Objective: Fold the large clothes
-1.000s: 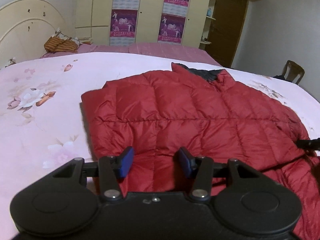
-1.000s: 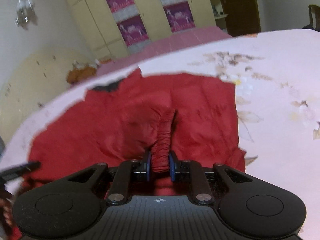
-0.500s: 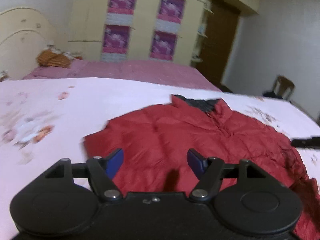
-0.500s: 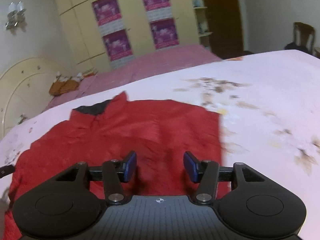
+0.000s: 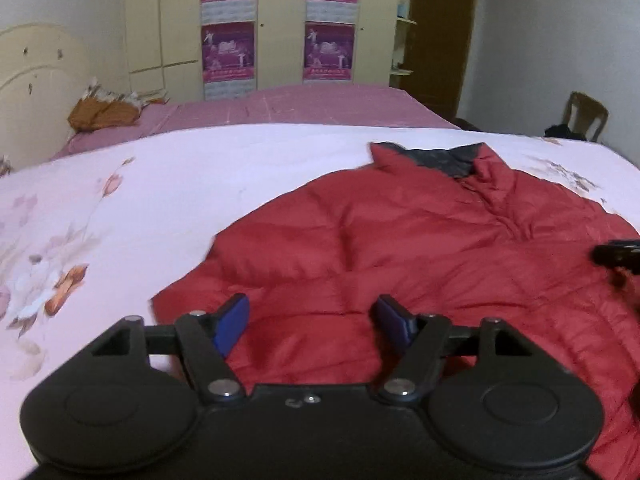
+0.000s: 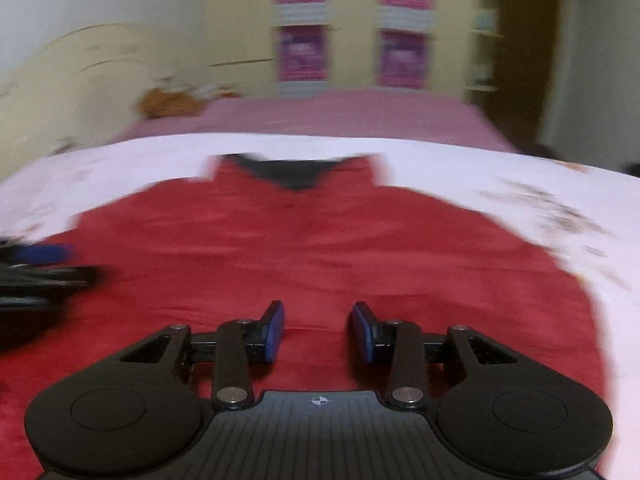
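Note:
A red quilted jacket with a dark collar lining lies flat on the pink floral bed cover. My left gripper hovers over the jacket's near left corner, its jaws opening with nothing between them. In the right wrist view, which is blurred, the jacket fills the middle, collar at the far side. Above the jacket's near edge, my right gripper has its jaws closing, and no fabric is between its pads. Each gripper shows at the other view's edge.
Behind the bed stands a cream wardrobe with purple posters. A second bed with a purple sheet carries an orange bundle. A cream headboard is at the left, a wooden chair and a brown door at the right.
My right gripper let go of the pinched red fold, opened, and swung across so the jacket now sits centred. My left gripper's jaws spread wider and it shifted sideways.

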### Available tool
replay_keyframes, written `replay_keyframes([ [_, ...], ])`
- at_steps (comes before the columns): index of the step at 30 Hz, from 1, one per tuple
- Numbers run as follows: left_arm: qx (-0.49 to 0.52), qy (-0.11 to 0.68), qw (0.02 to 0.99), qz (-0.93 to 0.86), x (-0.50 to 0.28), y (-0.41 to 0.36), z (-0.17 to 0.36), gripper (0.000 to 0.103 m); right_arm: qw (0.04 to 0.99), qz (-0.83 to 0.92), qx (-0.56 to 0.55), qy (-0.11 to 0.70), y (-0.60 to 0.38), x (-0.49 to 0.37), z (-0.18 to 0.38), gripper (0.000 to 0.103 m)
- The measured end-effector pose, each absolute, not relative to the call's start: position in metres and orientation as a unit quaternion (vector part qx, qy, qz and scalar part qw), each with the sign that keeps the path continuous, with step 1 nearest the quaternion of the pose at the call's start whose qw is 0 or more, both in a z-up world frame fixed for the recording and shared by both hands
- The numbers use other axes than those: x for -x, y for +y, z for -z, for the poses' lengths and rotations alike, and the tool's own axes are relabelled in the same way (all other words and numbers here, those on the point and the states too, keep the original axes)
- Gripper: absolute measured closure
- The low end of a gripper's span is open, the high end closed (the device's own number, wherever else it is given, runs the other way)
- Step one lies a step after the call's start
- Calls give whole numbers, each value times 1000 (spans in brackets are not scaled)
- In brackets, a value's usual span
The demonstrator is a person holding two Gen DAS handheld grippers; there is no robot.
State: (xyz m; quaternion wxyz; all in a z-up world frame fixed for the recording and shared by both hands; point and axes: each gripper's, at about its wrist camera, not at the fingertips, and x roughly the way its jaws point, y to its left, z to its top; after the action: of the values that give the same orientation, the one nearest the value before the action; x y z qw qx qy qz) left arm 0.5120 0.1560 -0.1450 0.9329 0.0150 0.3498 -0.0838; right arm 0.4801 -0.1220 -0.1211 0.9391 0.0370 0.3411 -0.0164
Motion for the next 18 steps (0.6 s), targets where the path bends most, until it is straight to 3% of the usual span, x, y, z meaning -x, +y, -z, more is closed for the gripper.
replay_keyframes([
  [5,-16,342,935,87,-507,155,145,31,931,29,-65,359,-157,-482,133,67],
  [12,1,307,943,125,-438,148,111,32,944,11,-62,324,-150,-431,97,66],
  [18,-23,332,933,138,-409,129,136,32,938,-4,-27,347,-131,-406,114,66],
])
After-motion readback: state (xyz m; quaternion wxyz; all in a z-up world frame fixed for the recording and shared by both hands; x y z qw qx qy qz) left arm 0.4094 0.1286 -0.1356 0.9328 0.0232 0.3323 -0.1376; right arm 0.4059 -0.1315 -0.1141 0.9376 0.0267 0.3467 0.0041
